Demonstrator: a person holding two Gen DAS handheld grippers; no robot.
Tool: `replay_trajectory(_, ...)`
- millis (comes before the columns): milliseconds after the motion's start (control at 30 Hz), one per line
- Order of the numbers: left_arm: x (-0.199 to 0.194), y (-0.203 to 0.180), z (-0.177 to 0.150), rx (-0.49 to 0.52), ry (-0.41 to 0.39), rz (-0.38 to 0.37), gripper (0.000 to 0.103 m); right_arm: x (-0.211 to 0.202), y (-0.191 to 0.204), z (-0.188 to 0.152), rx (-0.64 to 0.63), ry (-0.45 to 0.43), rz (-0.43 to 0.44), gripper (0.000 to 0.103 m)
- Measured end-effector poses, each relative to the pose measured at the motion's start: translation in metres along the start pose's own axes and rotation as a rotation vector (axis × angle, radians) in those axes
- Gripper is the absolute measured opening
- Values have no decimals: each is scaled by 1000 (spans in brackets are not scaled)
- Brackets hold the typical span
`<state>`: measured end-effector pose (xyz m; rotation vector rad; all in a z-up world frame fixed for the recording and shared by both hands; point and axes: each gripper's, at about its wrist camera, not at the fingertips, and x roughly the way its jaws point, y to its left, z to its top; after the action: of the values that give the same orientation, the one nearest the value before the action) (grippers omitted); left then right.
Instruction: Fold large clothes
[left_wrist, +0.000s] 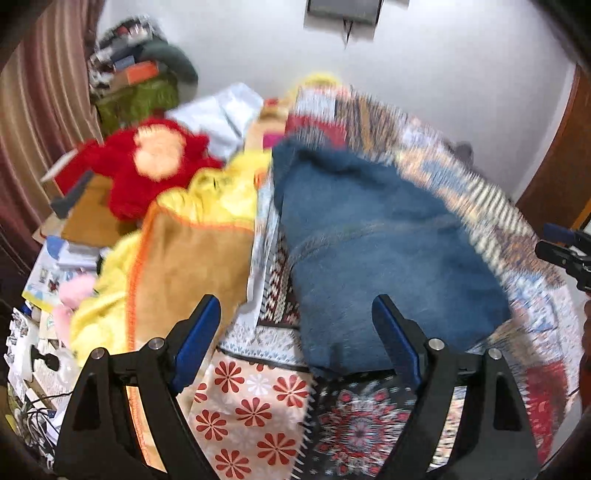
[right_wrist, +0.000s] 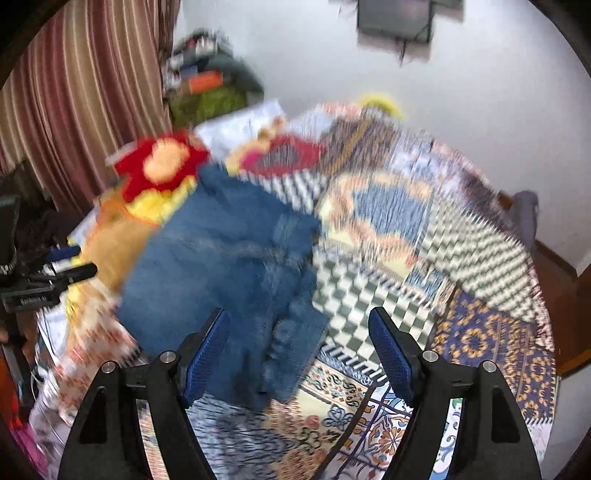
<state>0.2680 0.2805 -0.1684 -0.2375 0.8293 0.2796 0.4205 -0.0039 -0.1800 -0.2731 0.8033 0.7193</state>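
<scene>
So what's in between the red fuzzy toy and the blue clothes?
In the left wrist view, a yellow cloth lies between the red plush toy and the blue garment.

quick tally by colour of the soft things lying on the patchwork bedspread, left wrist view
blue: 1, the denim garment
red: 1, the plush toy
yellow: 1, the yellow cloth
tan: 1, the orange-edged brown cloth
pink: 1, the fluffy pink item
total: 5, blur may hide more

One blue garment (left_wrist: 373, 236), one red plush toy (left_wrist: 147, 162), one yellow-brown blanket (left_wrist: 192, 258), two grippers, all over one patchwork bedspread (right_wrist: 424, 229).
</scene>
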Motion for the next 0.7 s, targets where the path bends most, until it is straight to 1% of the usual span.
replay_trajectory(33, -19, -4, 2, 4, -47, -5, 84, -11, 4, 4, 7, -33, 6, 76)
replay_trajectory(67, -30, -8, 4, 9, -77, -8, 84, -30, 11, 7, 16, -84, 15, 76)
replay_trajectory(100, -51, -15, 6, 23, -127, -13, 84, -43, 17, 9, 15, -121, 16, 76)
replay_trajectory(167, -81, -28, 9, 49, -200, -25, 84, -78, 33, 11, 4, -218, 5, 76)
replay_trajectory(233, -114, -42, 9, 75, -276, -60, 84, -111, 48, 8, -17, -312, -4, 76)
replay_trajectory(300, -140, -56, 8, 92, -341, -78, 84, -141, 63, 5, -39, -391, 2, 76)
replay_trajectory(367, -167, -69, 4, 112, -409, -92, 84, -166, 75, 1, -52, -453, 4, 76)
replay_trajectory(500, -215, -91, -10, 140, -552, -88, 84, -208, 93, -13, -46, -554, 2, 75)
replay_trajectory(633, -243, -107, -26, 151, -631, -87, 84, -235, 102, -31, -31, -618, -11, 76)
replay_trajectory(700, -255, -116, -36, 159, -679, -57, 84, -244, 104, -39, -13, -636, -21, 76)
